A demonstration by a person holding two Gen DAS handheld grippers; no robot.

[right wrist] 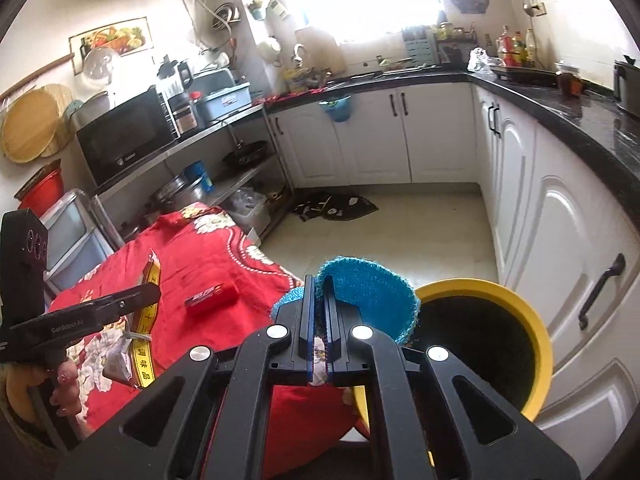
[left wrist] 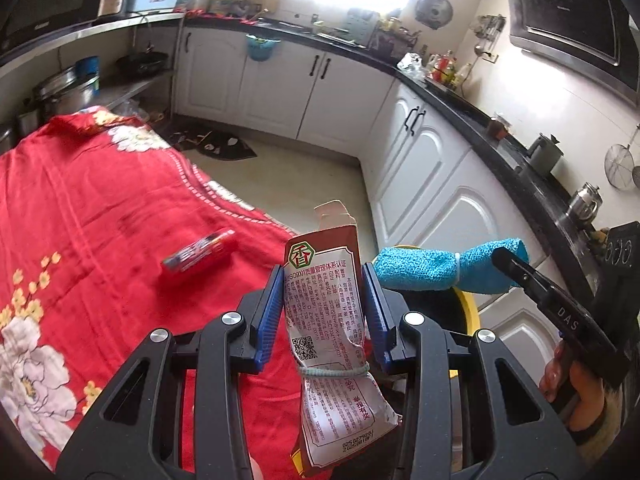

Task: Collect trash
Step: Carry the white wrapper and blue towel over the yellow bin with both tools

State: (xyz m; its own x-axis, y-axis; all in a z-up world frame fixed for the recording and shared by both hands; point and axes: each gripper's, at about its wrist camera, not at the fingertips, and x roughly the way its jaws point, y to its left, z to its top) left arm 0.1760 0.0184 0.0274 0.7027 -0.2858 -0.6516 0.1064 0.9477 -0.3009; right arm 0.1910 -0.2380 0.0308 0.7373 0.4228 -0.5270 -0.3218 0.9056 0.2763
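My left gripper (left wrist: 323, 280) is shut on a red-and-white seasoning packet (left wrist: 326, 312), tied with a rubber band and held upright above the edge of the red cloth. In the right wrist view the same packet (right wrist: 140, 344) hangs from the left gripper at the far left. My right gripper (right wrist: 319, 288) is shut on a rolled blue knitted cloth (right wrist: 372, 292), which hangs beside the rim of a yellow trash bin (right wrist: 536, 352). From the left wrist view the blue cloth (left wrist: 420, 270) shows banded at its middle, over the bin (left wrist: 470, 304). A small red box (right wrist: 211, 299) lies on the cloth-covered table (left wrist: 80, 220).
White cabinets (right wrist: 400, 136) under a black counter (right wrist: 580, 116) run along the back and right. A steel shelf rack (right wrist: 192, 136) with a microwave and pots stands left of the table. A dark mat (right wrist: 336, 206) lies on the pale floor.
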